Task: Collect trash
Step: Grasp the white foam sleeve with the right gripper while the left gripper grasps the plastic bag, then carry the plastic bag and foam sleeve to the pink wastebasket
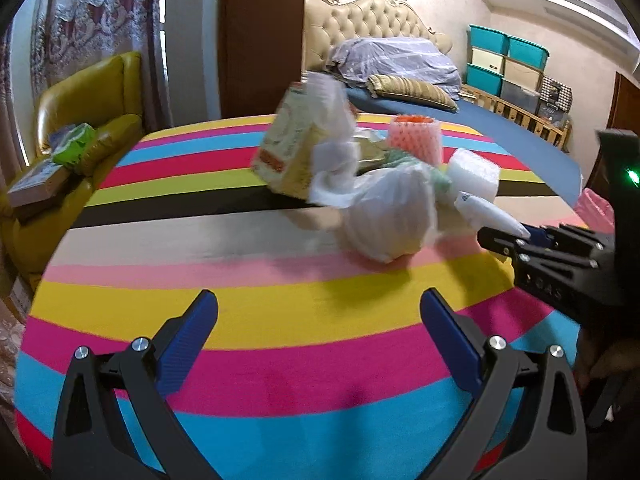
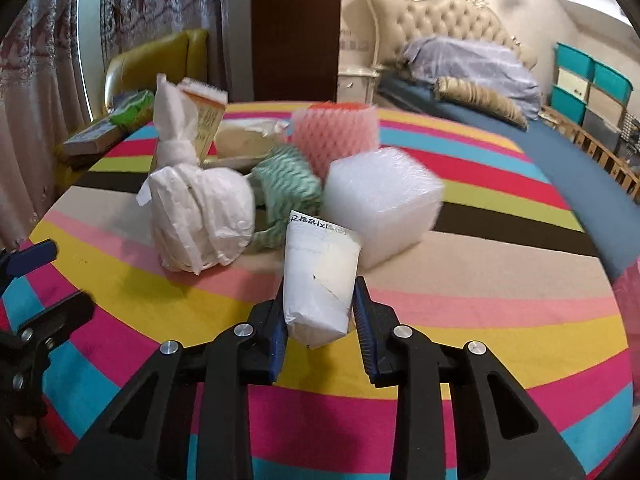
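Observation:
A pile of trash lies on the striped round table (image 1: 280,312). It holds a knotted white plastic bag (image 1: 392,216) (image 2: 204,216), a yellow carton (image 1: 288,152) (image 2: 206,116), a pink foam net (image 1: 416,138) (image 2: 334,132), a bubble-wrap block (image 1: 474,172) (image 2: 380,200) and a green-and-white cloth (image 2: 286,184). My right gripper (image 2: 320,296) (image 1: 504,236) is shut on a flattened white paper packet (image 2: 320,280) (image 1: 492,210) at the pile's near edge. My left gripper (image 1: 318,308) is open over bare tablecloth, short of the white bag, with nothing between its fingers.
A yellow armchair (image 1: 92,96) with books and a green pack stands beyond the table's left edge. A bed (image 1: 480,120) and stacked storage boxes (image 1: 508,64) are behind. Something pink (image 1: 596,208) shows past the table's right edge.

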`<state>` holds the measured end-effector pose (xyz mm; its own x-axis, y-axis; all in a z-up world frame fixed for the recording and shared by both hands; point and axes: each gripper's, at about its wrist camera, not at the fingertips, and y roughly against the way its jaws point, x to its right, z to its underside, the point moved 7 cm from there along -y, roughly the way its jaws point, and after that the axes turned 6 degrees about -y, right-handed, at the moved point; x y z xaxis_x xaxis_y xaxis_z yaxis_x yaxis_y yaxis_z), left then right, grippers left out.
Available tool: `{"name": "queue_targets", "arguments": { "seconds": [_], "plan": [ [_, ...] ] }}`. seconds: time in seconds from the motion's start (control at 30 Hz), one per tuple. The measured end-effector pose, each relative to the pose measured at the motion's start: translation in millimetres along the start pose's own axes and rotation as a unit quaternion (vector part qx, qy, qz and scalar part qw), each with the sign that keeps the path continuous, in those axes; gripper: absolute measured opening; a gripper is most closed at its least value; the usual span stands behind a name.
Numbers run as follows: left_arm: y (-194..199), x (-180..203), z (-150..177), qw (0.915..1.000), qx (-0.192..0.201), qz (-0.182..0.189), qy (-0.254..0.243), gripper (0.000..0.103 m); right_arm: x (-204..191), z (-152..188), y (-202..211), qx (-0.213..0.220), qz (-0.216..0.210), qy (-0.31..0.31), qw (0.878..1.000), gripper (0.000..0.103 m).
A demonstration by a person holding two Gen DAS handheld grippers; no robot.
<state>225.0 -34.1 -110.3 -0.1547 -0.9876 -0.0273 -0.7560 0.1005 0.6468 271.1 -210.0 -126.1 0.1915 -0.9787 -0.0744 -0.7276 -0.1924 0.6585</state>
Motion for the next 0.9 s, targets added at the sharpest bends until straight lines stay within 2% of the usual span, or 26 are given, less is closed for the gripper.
{"name": "queue_targets", "arguments": {
  "seconds": [0.23, 0.4, 0.5, 0.53, 0.57, 0.6, 0.67, 0.9],
  "plan": [
    [-33, 28, -30, 0.9996, -0.015, 0.009, 0.023, 0.095, 33, 5, 19, 0.025, -0.005, -0.036, 0.999, 0.030],
    [-60, 43, -49, 0.9994, -0.025, -0.016, 0.016, 0.086, 46, 7, 27, 0.036, -0.015, -0.048, 0.998, 0.030],
    [-75, 50, -52, 0.9991, -0.033, -0.026, 0.008, 0.074, 51, 9, 31, 0.043, -0.023, -0.052, 0.997, 0.030],
    [-78, 52, -52, 0.9990, -0.035, -0.027, 0.004, 0.064, 51, 11, 33, 0.045, -0.023, -0.053, 0.997, 0.030],
    [-82, 55, -53, 0.9989, -0.040, -0.023, 0.001, 0.048, 54, 12, 34, 0.047, -0.024, -0.053, 0.997, 0.030],
    [-81, 56, -53, 0.9991, -0.038, -0.019, 0.002, 0.045, 54, 12, 35, 0.049, -0.025, -0.053, 0.997, 0.030],
    [-77, 61, -54, 0.9995, -0.028, -0.013, -0.003, 0.040, 55, 12, 36, 0.051, -0.028, -0.055, 0.997, 0.030],
    [-57, 87, -38, 0.9990, -0.017, 0.020, -0.036, 0.039, 61, 16, 42, 0.057, -0.035, -0.061, 0.996, 0.030]
  ]
}}
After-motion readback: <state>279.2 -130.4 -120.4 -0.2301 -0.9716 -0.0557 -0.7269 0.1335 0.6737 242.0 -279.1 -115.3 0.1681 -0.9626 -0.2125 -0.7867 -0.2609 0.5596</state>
